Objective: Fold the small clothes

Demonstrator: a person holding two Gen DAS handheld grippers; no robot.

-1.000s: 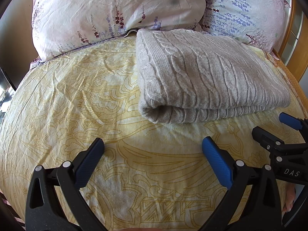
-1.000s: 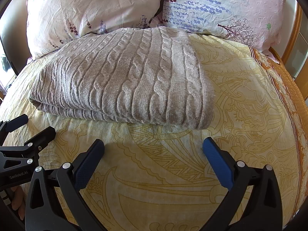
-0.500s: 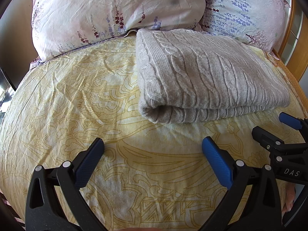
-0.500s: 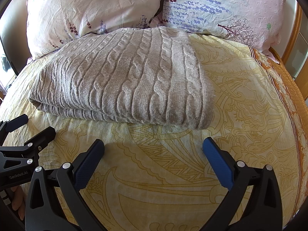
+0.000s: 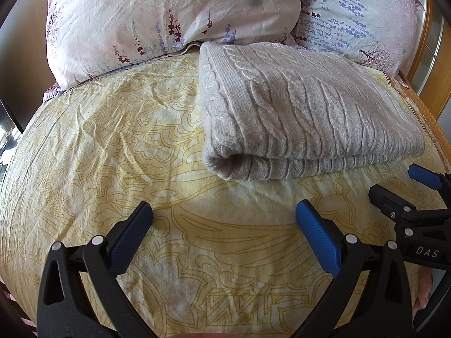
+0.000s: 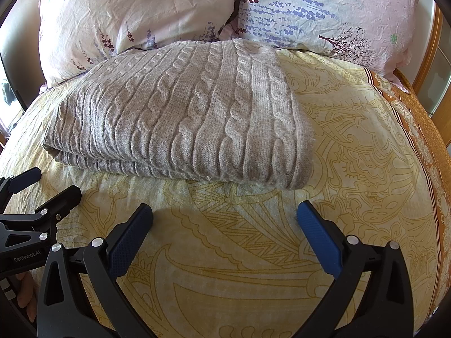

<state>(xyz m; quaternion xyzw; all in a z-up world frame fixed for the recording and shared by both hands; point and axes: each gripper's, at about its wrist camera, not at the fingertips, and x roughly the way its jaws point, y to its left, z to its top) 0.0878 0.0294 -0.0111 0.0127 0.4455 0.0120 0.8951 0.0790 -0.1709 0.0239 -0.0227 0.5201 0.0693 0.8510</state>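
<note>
Folded grey cable-knit sweater (image 5: 304, 112) lying flat on the yellow patterned bedspread (image 5: 112, 146), far edge against two floral pillows (image 5: 169, 14). Left gripper (image 5: 222, 219) and right gripper (image 6: 224, 219) side by side just short of its near edge (neither touching it), jaws spread wide, holding nothing.

Folded grey sweater (image 5: 304, 112) lies beyond the left gripper's (image 5: 222, 222) spread fingers (image 5: 315, 231).

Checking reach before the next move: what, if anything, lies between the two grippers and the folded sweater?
Nothing visible. Only bare yellow bedsheet lies between the open left gripper and the sweater, and between the open right gripper and it. The pillows sit behind the sweater.
</note>
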